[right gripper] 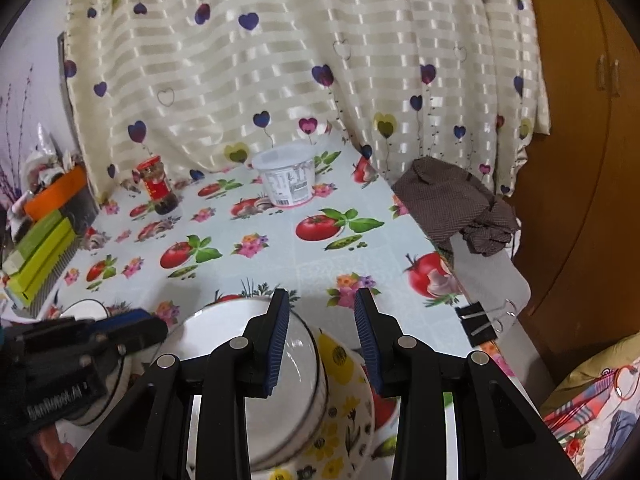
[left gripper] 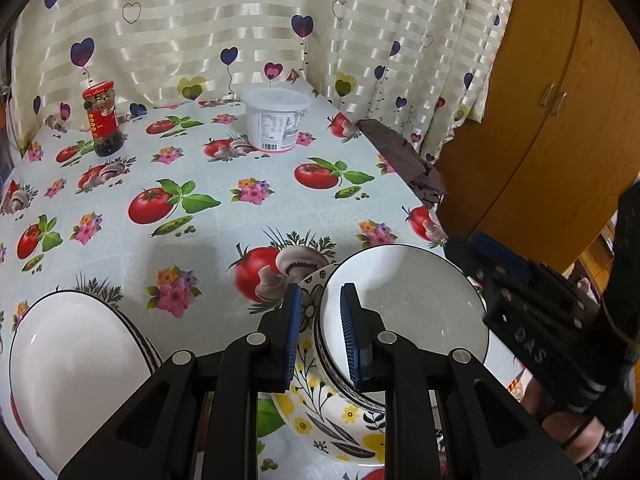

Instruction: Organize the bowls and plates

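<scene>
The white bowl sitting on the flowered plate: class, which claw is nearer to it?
Left. The left claw grips the white bowl by its rim. The right claw is open beside it, over the flowered plate.

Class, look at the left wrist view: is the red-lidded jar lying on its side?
No, the jar stands upright on the tablecloth.

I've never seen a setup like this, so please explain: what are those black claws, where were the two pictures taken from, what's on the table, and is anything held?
The claws are hand-held two-finger grippers, one in each of a person's hands; each picture comes from a camera on one gripper. On the tomato-print table stand a white bowl inside a flowered dish, a second white bowl, a jar and a plastic tub. The left gripper straddles the white bowl's rim; whether it squeezes is unclear. The right gripper is open, holding nothing.
</scene>
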Motion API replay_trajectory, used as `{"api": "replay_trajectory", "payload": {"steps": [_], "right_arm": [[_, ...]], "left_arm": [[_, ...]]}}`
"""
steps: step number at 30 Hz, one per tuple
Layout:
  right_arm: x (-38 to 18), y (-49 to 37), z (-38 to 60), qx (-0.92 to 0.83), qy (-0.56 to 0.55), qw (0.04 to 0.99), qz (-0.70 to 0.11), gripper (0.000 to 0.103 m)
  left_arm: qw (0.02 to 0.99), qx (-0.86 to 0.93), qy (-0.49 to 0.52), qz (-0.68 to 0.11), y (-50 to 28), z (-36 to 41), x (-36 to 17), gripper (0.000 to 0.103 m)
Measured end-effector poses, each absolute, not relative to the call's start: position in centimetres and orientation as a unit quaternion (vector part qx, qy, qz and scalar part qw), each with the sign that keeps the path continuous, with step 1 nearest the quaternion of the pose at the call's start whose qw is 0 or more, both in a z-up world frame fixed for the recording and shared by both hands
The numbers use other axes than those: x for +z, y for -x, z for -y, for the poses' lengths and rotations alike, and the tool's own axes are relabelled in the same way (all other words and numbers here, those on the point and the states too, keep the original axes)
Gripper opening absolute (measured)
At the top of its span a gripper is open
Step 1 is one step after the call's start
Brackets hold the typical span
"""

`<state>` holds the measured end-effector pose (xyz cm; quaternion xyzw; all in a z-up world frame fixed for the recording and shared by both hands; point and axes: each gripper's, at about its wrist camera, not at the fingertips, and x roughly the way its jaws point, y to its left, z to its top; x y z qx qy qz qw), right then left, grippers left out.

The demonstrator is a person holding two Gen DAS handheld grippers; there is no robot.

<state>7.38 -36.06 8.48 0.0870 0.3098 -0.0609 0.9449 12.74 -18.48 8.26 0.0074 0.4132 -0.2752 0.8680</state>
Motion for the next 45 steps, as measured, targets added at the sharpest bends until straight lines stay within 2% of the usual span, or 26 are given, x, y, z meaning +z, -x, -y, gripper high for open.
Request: {"api": "replay_trajectory", "payload": {"steps": [6,21,30,45], "right_arm": [[7.0,-6.6,36.0,-0.072,-0.085,0.938,-0.329,0.034],[7.1,-3.6,35.7,-0.064,-0.082,0.951,-0.292,0.037],[8.3,-0.7,39.2,-0.092,-0.124,0.948,-0.279,0.039],[2.3,-2.5,40.1,-0.032,-0.176,0.904,-0.387,0.039]], "left_arm": [[0.869,-0.273,-0.011,-0.413,-12.1,18.4,8.3,0.021],[0.878,-0.255,-0.017,-0.405,-9.9,17.4,8.2,0.021],[0.883,-0.237,-0.006,-0.404,-9.9,15.6,7.9,0.021],[0.867,-0.225,0.003,-0.445,-12.3,14.9,5.5,0.021]]}}
